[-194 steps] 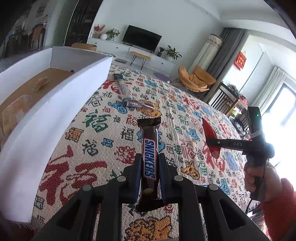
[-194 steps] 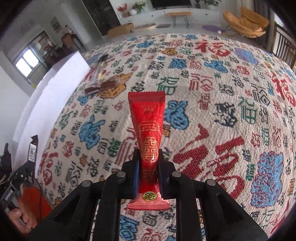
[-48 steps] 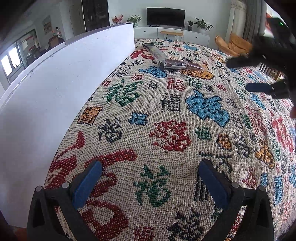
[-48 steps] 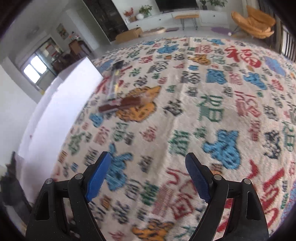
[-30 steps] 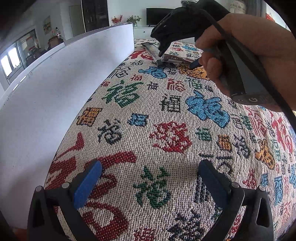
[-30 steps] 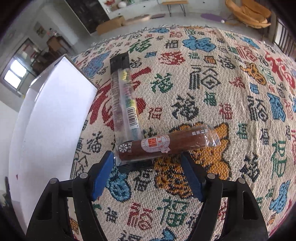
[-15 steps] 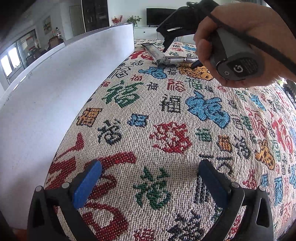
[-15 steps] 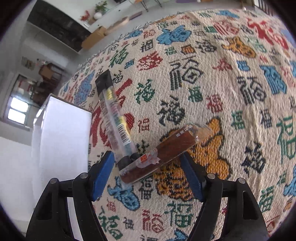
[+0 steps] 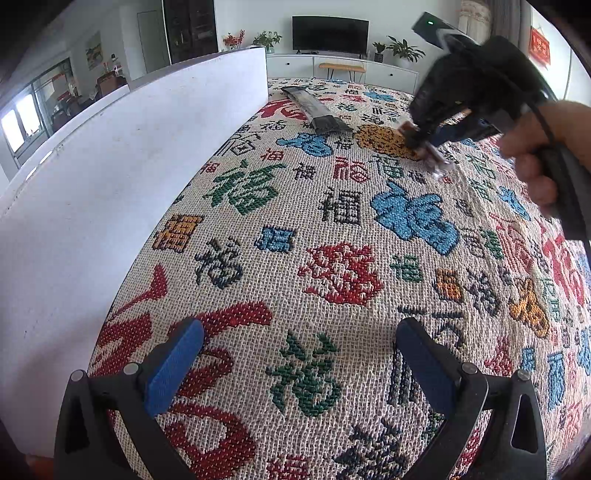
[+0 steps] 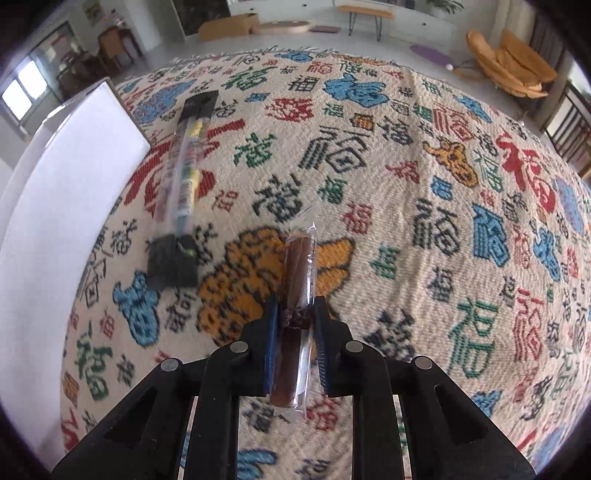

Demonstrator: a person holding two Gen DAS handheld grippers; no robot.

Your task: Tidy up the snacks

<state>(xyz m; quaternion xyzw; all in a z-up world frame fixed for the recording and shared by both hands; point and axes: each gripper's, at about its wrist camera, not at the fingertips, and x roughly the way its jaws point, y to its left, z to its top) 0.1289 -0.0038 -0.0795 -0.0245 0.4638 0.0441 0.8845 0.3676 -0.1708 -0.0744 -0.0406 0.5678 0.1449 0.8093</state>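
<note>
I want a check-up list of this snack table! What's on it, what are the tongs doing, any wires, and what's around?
Surface: woven tablecloth with colourful Chinese characters, flat.
Job's things: brown sausage stick in clear wrapper, gripped and lying along the tongs; long clear-wrapped snack with black ends lying on the cloth near the white box.
Clutter: nothing seen.
Grippers: right tongs have just closed, shut on the sausage stick; left tongs open, empty.
Cables: black cable across the person's hand.
Surroundings: living room, black television, potted plants, orange chair.
</note>
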